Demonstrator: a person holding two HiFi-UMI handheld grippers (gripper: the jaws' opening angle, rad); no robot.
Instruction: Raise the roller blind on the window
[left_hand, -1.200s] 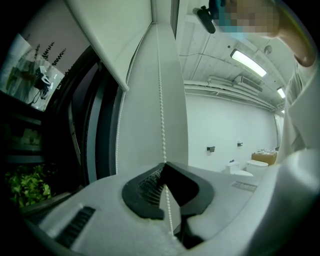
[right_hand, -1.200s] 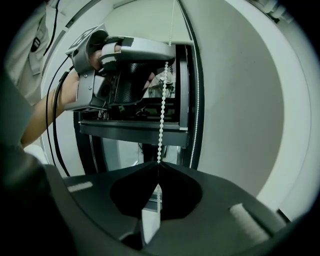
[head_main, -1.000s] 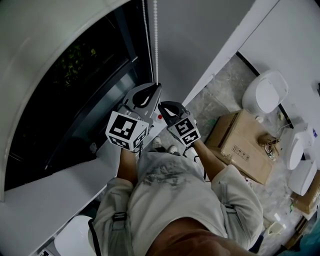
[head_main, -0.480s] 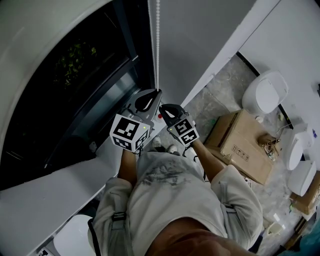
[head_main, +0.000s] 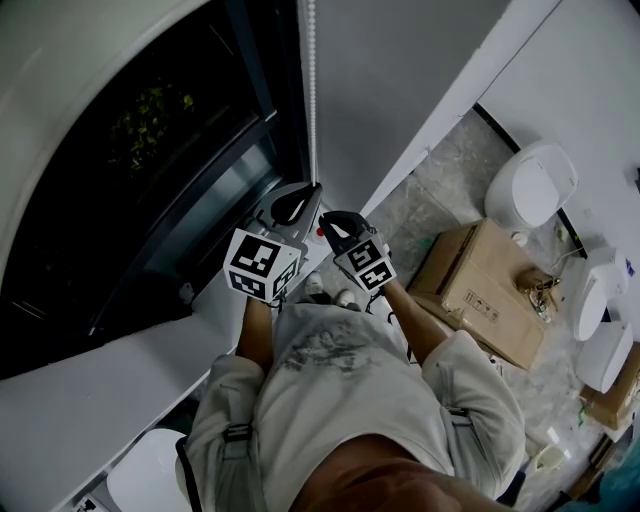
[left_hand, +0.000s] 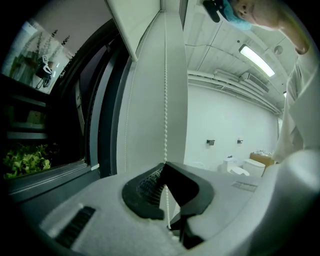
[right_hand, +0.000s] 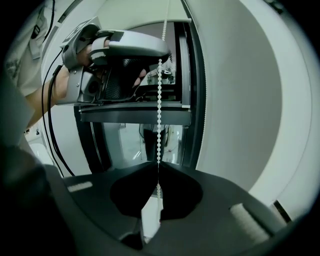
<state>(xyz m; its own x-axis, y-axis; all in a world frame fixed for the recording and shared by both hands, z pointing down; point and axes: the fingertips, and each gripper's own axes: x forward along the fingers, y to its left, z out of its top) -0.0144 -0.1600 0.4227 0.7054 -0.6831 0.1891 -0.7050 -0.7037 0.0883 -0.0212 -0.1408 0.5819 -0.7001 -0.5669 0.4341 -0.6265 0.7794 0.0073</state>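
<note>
Person stands at window (head_main: 150, 190), one claw in each hand. Left claw (left_hand: 165, 166) clamped tight on bead chain (left_hand: 165, 100); chain runs straight up beside frame. Right claw (right_hand: 157, 169) pinches same chain just below left one, tips together, beads caught between them. Both claws close together above white sill (head_main: 100, 380). Blind (head_main: 60, 80) covers upper part of window, dark glass bare below it. Box (head_main: 480, 290) on floor off to right.

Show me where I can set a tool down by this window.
The sill is bare left of the left gripper. Floor between wall and box is bare too. Crowded: it and the right gripper both clamp the chain; toilets beyond the box.
</note>
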